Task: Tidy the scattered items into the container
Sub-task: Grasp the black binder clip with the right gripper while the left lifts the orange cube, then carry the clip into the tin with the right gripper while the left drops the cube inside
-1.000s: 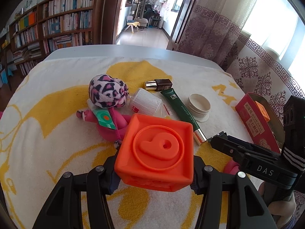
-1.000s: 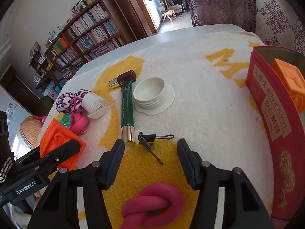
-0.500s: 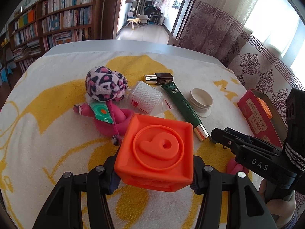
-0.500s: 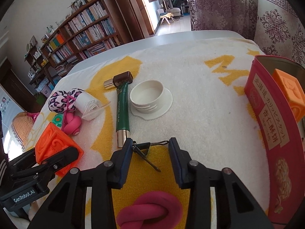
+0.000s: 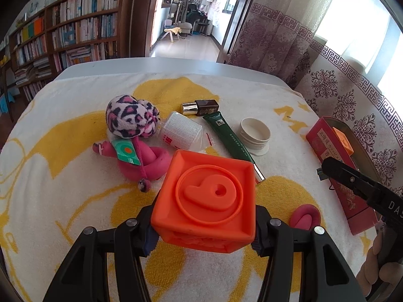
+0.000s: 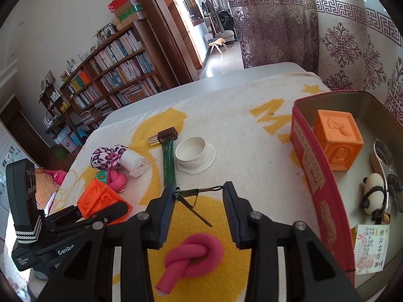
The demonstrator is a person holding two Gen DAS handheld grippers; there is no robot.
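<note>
The left gripper point(image 5: 204, 226) jaws pinch the orange rubber number cube point(image 5: 206, 201) above the towel-covered tabletop point(image 5: 63, 176). The right gripper point(image 6: 199, 203) jaws pinch a black binder clip point(image 6: 191, 196). Lift each clear, then release over the red tin container point(image 6: 325, 201) at the right.

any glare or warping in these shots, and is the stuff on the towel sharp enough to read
Left wrist view: the window at upper right is blown out white, and the bookshelf bows with fisheye distortion; the orange block is crisp. Right wrist view: black corners, curved curtain; the binder clip is sharp, and the red tin lettering shows.
</note>
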